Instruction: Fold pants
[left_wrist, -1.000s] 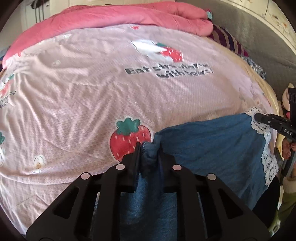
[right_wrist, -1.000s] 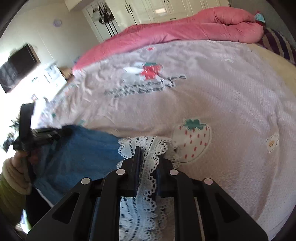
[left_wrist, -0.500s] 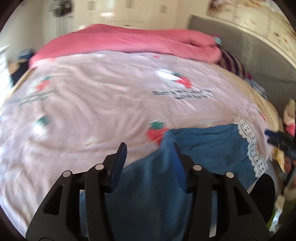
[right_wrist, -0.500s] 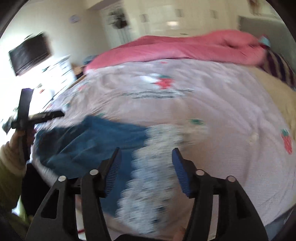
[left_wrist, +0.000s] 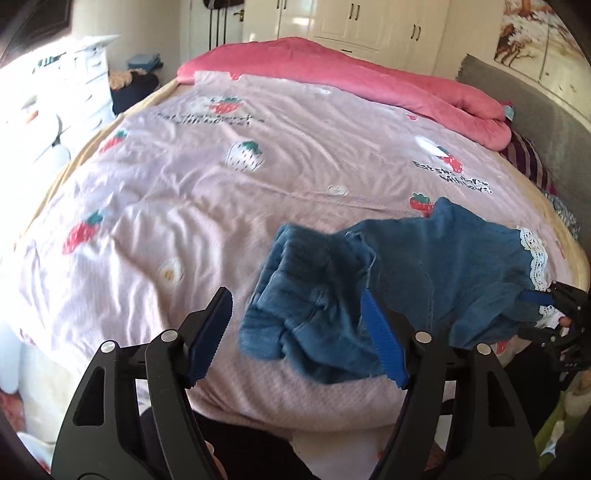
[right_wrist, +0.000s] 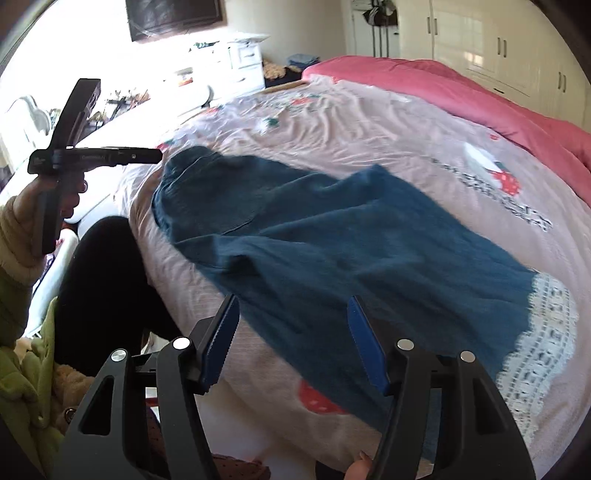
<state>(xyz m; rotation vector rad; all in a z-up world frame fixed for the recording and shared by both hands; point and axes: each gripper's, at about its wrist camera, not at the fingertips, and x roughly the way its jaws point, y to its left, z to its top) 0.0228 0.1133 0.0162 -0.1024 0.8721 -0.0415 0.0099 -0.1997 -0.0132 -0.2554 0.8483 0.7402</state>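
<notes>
now both tools have let go: a second ago the left gripper (left_wrist: 295, 334) pinched the denim and the right gripper (right_wrist: 293, 341) the lace hem; each gapes empty above the pants (right_wrist: 314, 236), laid on the bedspread (left_wrist: 207, 192), probably ready for regrasping.

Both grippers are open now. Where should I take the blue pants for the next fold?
Likely the lace hem with the right gripper, coming in low from the near bed edge: the hem lies flat there, its border exposed. The left gripper suits the bunched waist end, which stands up from the quilt.
</notes>
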